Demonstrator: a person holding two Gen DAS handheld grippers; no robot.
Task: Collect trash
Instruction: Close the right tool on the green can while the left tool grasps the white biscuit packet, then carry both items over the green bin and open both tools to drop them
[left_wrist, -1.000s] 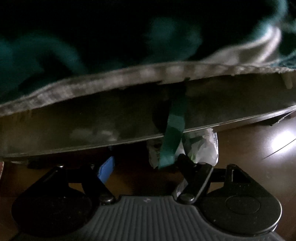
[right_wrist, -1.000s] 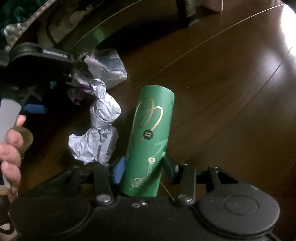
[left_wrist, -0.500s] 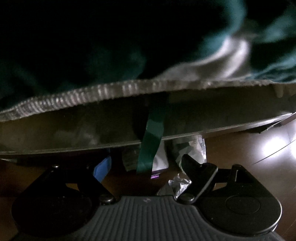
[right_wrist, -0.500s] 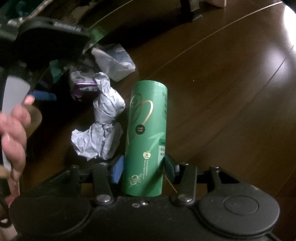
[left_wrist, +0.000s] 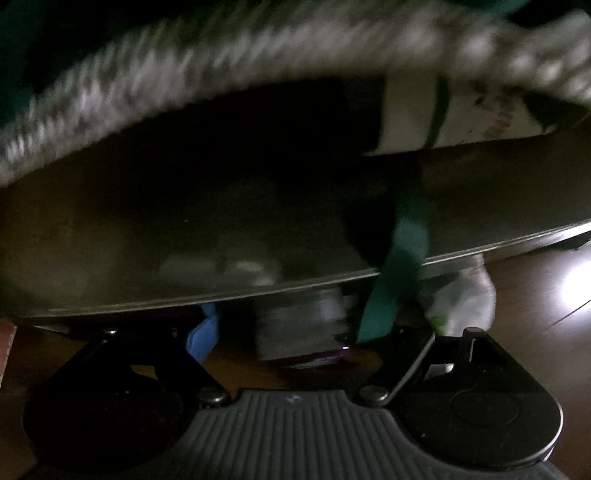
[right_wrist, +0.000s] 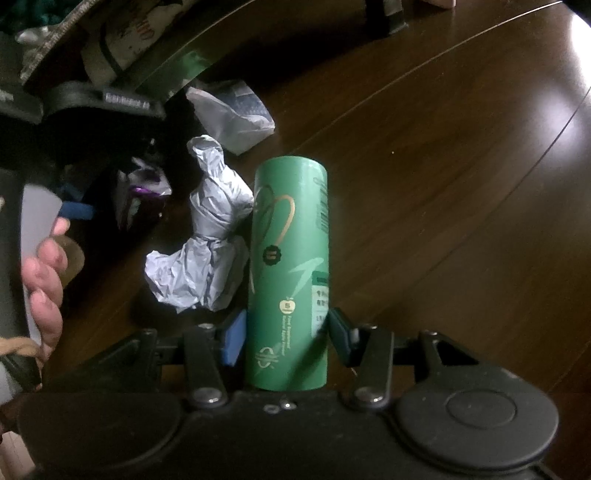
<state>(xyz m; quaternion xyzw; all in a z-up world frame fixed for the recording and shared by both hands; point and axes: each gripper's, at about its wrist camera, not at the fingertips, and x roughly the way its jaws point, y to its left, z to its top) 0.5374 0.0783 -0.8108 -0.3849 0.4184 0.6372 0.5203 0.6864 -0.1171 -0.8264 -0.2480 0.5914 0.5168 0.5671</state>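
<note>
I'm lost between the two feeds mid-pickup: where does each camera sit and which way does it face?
Left wrist: on the left gripper, angled steeply down at the wooden floor under a dark bag's rim; its open fingers flank a purple wrapper.
Right wrist: on the right gripper, angled steeply down at the floor; it is shut on a green can, crumpled grey paper beside it, a hand at left.
Shared: the purple wrapper, the floor, the bag and its green strap.
</note>
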